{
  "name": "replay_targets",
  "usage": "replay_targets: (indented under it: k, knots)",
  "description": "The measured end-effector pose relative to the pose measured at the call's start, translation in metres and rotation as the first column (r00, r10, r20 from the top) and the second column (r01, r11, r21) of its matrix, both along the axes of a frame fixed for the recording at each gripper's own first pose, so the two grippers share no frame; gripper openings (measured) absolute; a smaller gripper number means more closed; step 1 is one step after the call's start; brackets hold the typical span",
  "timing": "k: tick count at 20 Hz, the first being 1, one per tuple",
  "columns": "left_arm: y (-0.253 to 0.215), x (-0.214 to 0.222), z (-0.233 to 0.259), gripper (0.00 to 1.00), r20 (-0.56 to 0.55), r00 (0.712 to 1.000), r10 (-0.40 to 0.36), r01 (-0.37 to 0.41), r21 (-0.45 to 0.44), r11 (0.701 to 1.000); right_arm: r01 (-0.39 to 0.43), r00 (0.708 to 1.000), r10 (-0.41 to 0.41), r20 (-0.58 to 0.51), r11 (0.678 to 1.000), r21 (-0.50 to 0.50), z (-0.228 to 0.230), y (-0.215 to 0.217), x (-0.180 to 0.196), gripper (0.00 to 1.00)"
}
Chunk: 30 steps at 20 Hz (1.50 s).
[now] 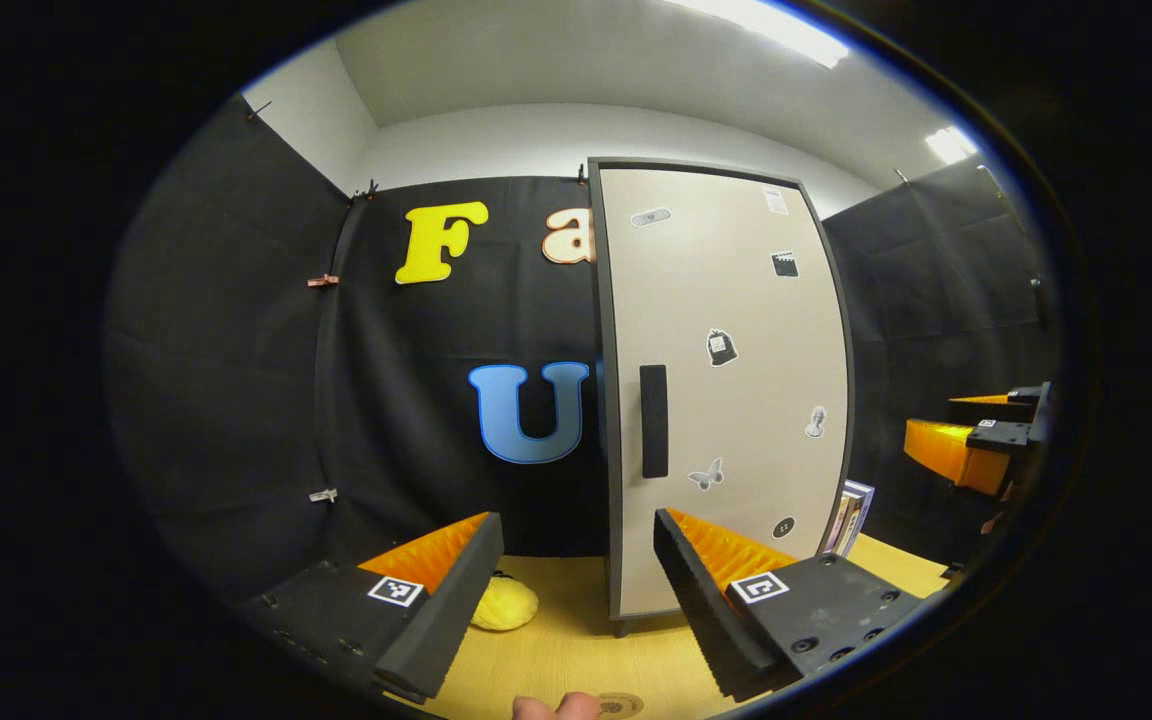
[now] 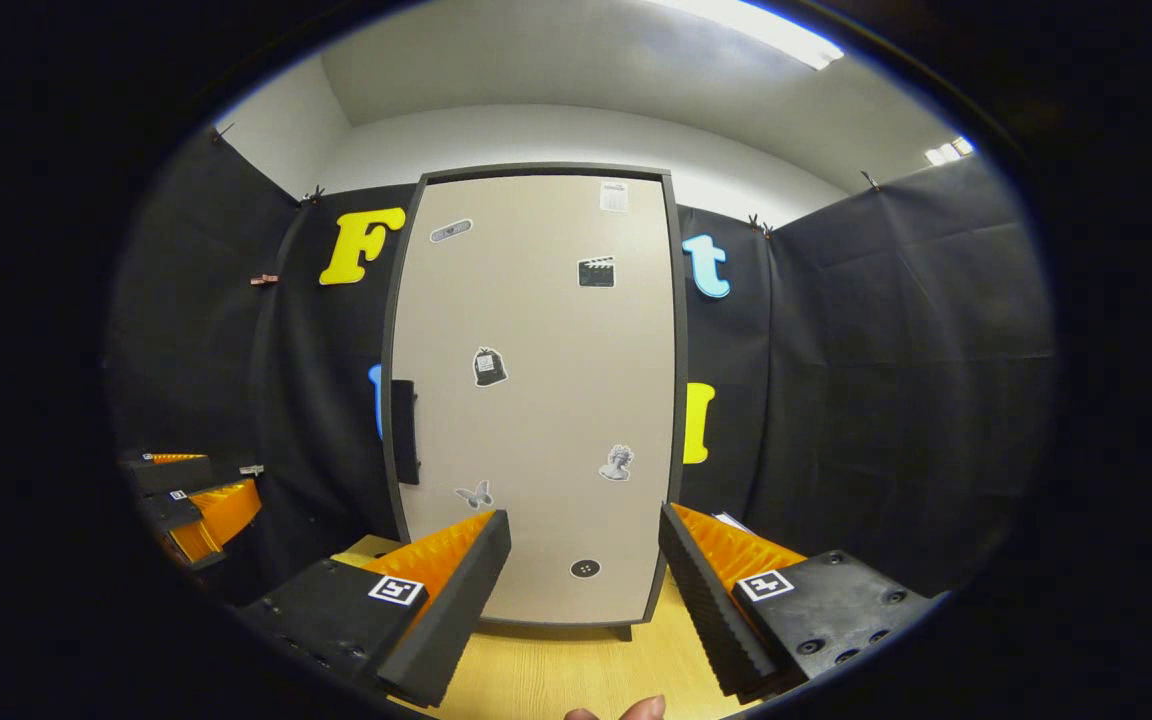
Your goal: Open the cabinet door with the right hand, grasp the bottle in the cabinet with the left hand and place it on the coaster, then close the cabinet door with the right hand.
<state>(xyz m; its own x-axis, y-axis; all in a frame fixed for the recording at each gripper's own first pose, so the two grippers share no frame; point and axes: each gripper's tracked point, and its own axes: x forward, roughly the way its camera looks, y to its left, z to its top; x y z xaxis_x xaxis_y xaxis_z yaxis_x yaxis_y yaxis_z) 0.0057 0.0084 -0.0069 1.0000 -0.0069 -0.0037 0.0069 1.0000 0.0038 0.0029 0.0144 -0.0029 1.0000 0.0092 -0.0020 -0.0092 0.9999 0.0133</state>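
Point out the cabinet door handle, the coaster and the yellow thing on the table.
cabinet door handle (image 1: 654,421): left gripper view, middle of the dark vertical bar.
coaster (image 1: 622,704): left gripper view, its visible upper part.
yellow object (image 1: 506,605): left gripper view, its rounded top.

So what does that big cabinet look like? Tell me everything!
The cabinet is tall and narrow, standing upright on the wooden table on short dark feet. Its door looks like smooth pale beige board in a dark grey frame, and it is shut. A dark vertical handle sits along the door's left edge. Small stickers dot the door, among them a butterfly and a clapperboard. Neither hand-held gripper touches it.
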Motion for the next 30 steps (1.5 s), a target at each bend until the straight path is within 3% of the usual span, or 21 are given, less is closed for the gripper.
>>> replay_targets:
  k: [13,23,30]
  knots:
    - [0.005,0.007,-0.001,0.96,0.002,1.0,-0.009,0.009,-0.01,1.0,-0.016,1.0,0.016,-0.009,1.0,-0.012,-0.002,0.012,0.009,0.98]
    - [0.028,0.009,-0.005,0.96,0.013,1.0,-0.019,0.019,0.026,0.999,-0.115,0.993,0.114,0.02,0.993,0.026,0.02,0.103,0.068,0.97]
    - [0.048,0.0,-0.02,0.96,-0.012,1.0,-0.006,0.006,-0.032,0.999,-0.162,0.987,0.162,0.011,0.985,0.057,0.017,0.172,0.127,0.98]
